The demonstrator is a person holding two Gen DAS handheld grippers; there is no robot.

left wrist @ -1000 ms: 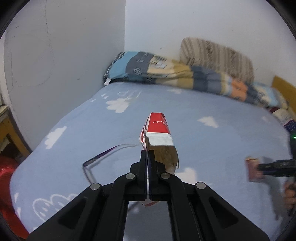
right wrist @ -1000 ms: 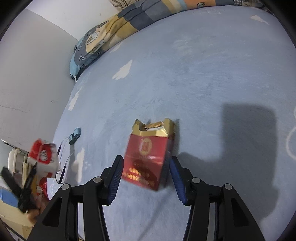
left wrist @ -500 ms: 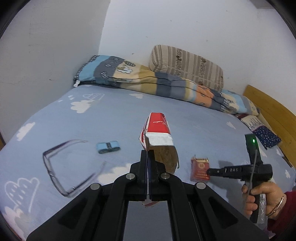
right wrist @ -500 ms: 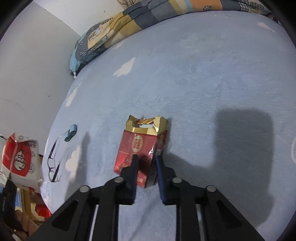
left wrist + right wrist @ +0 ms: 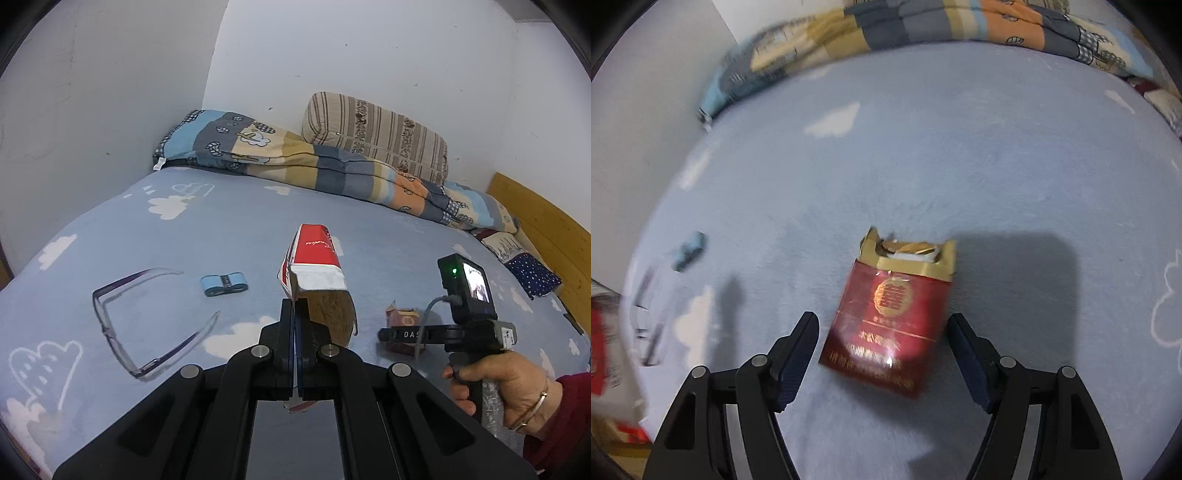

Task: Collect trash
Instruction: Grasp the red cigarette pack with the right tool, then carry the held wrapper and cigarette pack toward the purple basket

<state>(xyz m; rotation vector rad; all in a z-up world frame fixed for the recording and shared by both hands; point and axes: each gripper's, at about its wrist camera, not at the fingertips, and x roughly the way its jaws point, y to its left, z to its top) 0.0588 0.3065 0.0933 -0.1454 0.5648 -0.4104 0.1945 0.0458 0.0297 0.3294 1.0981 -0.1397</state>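
My left gripper (image 5: 297, 325) is shut on a red and white carton (image 5: 314, 266) with its top torn open, held up above the bed. A red and gold cigarette pack (image 5: 892, 317) with a torn top lies on the blue sheet. My right gripper (image 5: 882, 339) is open, with one finger on each side of the pack's near end and not touching it. The pack (image 5: 402, 319) and the right gripper (image 5: 391, 334) also show at the right of the left wrist view.
On the blue cloud-print bed (image 5: 221, 221) lie a pair of glasses (image 5: 147, 325) and a small blue object (image 5: 224, 284) at the left. A folded quilt (image 5: 295, 162) and striped pillow (image 5: 376, 136) sit at the wall. A wooden headboard (image 5: 546, 229) is at the right.
My right gripper was open, then shut on the cigarette pack, and now stands open around it again. The left gripper has swung right and back with the carton.
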